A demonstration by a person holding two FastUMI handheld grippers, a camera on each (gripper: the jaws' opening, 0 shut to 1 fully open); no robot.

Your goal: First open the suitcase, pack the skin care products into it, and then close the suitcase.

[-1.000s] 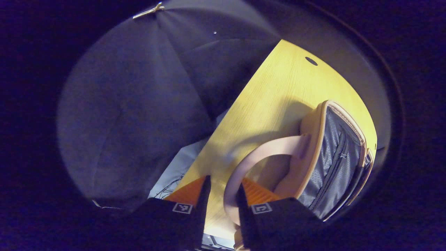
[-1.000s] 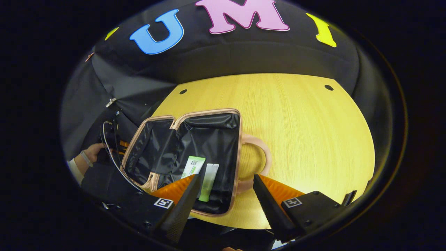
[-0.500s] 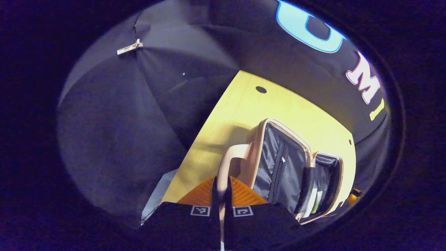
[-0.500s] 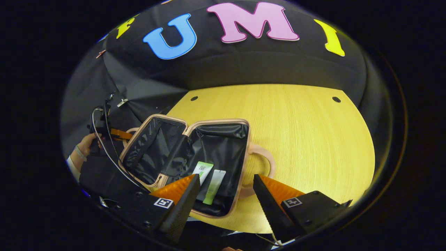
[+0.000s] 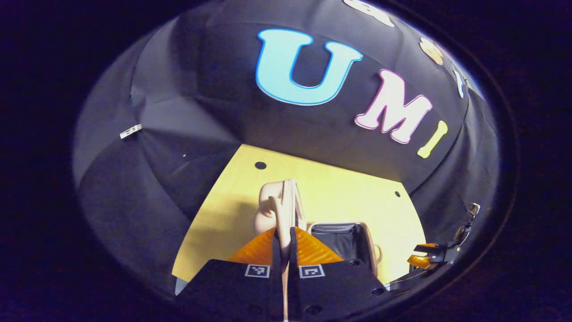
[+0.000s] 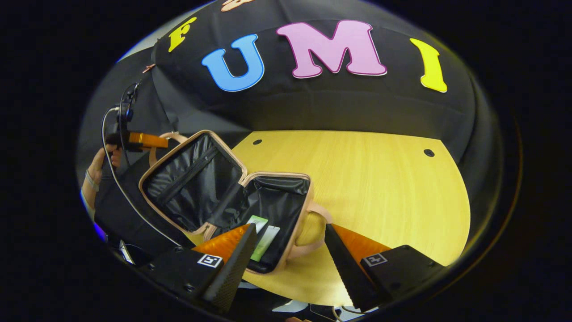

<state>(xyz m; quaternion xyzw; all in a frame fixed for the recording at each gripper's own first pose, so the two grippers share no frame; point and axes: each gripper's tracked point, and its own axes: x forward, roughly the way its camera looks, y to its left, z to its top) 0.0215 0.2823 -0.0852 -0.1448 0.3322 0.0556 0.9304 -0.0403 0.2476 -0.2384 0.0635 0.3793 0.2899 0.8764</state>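
the wooden table (image 6: 380,188) spreads widest, its far edge meeting the booth's black cloth wall, with two small dark holes near that edge. its right half lies bare, giving broad open room to the right of the suitcase.

the suitcase (image 6: 250,201) sits open on the table's left part, close to the near edge. its base half lies flat on the wood, lined in black, with a pink rim. the lid half (image 6: 192,179) is raised and tilted, hanging out past the table's left edge; a zipped pocket runs across its lining. in the left gripper view the lid (image 5: 286,205) is seen edge-on, standing upright above the base.

the base's handle (image 6: 315,228) arches out flat over the wood on the right side. the lid's handle (image 5: 282,223) is clamped between the fingers of the left gripper (image 5: 282,243), which are closed tight on it. the left gripper (image 6: 138,139) is also seen from the right gripper view, held by a hand (image 6: 100,163) at the lid's upper left edge.

the right gripper (image 6: 290,243) hovers over the near rim of the base, fingers spread wide, gripping nothing.

two skin care tubes (image 6: 261,235) lie side by side in the base, near its front edge.
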